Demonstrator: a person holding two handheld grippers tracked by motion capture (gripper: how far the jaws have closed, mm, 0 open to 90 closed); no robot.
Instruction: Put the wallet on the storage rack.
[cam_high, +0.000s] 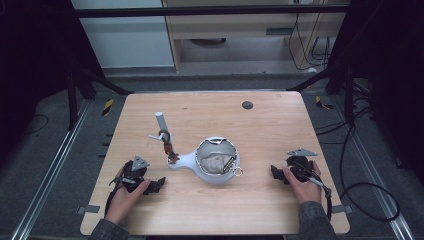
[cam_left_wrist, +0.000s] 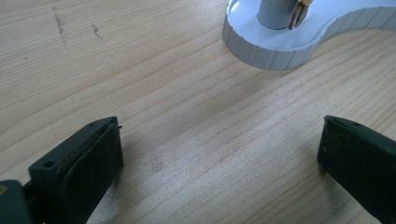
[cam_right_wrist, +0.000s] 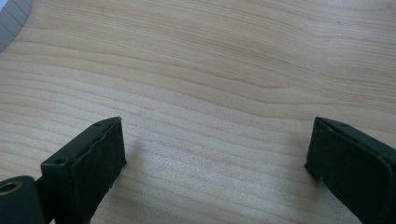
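White lamp base (cam_high: 212, 165) sits between both grippers, left gripper (cam_high: 152, 186) and right gripper (cam_high: 276, 173) wide open and empty; each should approach slowly, squarely.

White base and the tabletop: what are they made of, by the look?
White base: likely moulded plastic, smooth and slightly glossy, with even vertical ribs around its rim. Tabletop: light wood or wood-look laminate, matt, with long grain lines running across it; the pictures cannot settle which.
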